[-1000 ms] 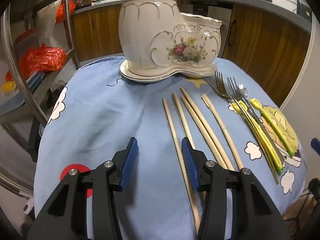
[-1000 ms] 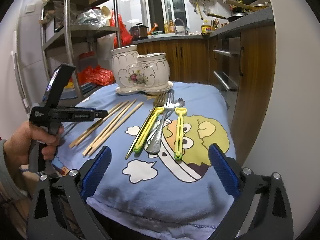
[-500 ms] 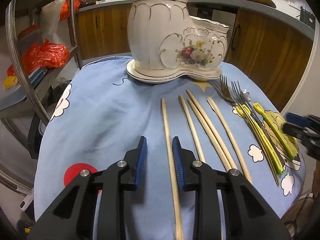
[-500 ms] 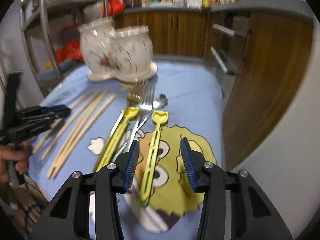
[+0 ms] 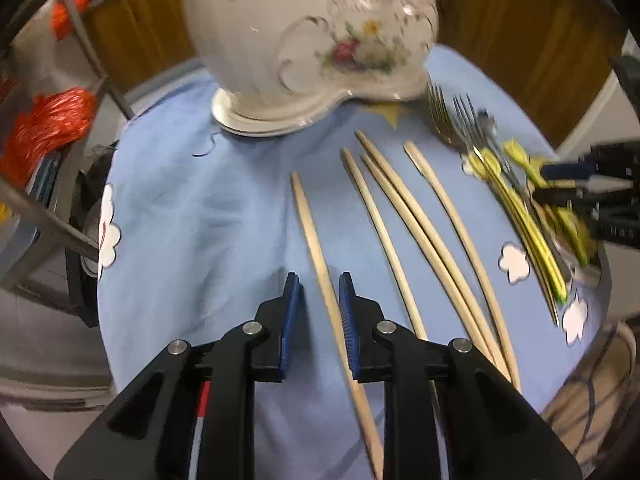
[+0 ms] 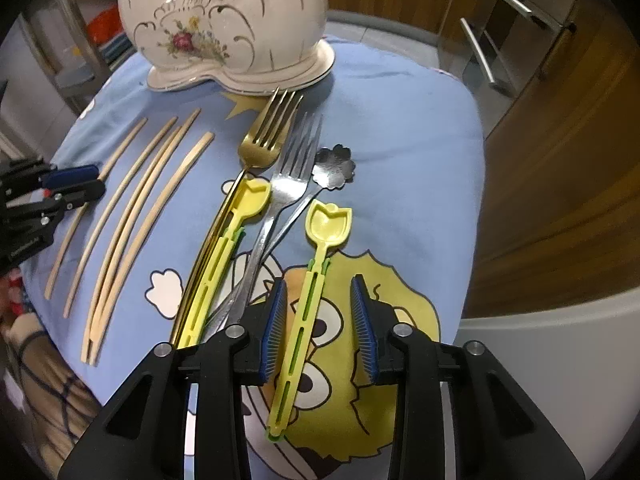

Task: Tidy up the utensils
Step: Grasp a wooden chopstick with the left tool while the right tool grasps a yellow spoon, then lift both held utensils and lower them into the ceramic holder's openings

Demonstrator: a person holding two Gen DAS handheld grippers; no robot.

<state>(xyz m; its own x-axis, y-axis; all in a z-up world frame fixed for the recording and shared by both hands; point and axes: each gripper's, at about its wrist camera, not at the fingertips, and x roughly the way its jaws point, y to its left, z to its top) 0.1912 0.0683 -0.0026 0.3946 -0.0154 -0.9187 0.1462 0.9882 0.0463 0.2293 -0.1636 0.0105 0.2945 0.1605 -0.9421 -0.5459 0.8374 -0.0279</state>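
A cream floral ceramic holder [image 5: 304, 40] [image 6: 224, 20] stands at the back of the blue cartoon cloth [image 5: 180, 200]. Several wooden chopsticks [image 5: 400, 200] lie in a row. My left gripper [image 5: 319, 284] points down with its jaws closing around the leftmost chopstick [image 5: 310, 224]; a gap still shows beside the pads. To the right lie a gold fork [image 6: 264, 136], a silver fork [image 6: 296, 160], a flower-headed spoon [image 6: 334, 166] and two yellow plastic spoons. My right gripper [image 6: 318, 284] straddles the handle of the right yellow spoon [image 6: 328, 222], jaws closing, pads clear of it.
A metal shelf rack [image 5: 52, 220] with a red bag [image 5: 52, 120] stands left of the table. Wooden cabinets [image 6: 560, 160] and a white wall lie close on the right. The cloth's front edge drops off just behind both grippers.
Both grippers narrowed. The left one slid right until the leftmost chopstick lay between its jaws. The right one swung forward and tipped down over the right yellow spoon.
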